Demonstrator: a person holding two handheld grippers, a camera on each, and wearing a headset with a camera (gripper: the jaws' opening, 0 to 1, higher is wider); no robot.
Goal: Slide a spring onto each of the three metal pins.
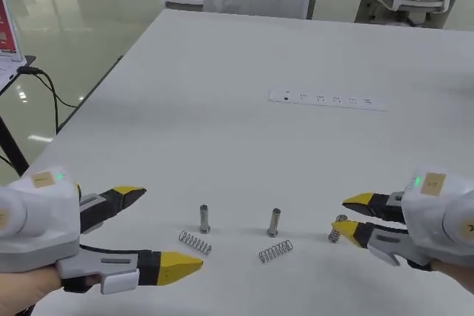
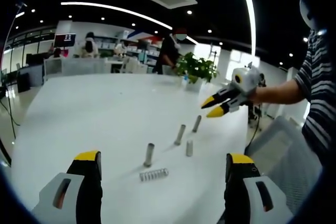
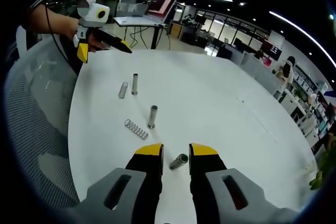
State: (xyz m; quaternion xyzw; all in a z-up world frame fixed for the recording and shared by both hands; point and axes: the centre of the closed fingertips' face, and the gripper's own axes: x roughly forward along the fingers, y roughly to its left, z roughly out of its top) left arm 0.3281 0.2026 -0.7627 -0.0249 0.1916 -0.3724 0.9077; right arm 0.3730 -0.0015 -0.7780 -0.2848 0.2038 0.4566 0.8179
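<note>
A white table (image 1: 244, 57) is spread across the head view. Over its near left part the left gripper (image 1: 169, 227) is held low by the left hand (image 1: 26, 285) and pointed to the right, its jaws spread wide with nothing between them. At the near right the right gripper (image 1: 344, 214) is held by the right hand (image 1: 453, 271) and pointed left, its jaws parted only narrowly. The third pin (image 1: 337, 230) is seen at their tips, between them in the right gripper view; whether it is touched cannot be told. Coils appear to be wound about it. A power strip (image 1: 328, 99) is laid farther back. The first pin (image 1: 204, 218) and second pin (image 1: 275, 221) are stood upright between the grippers, with the first spring (image 1: 195, 242) and second spring (image 1: 275, 251) laid flat just in front of them.
</note>
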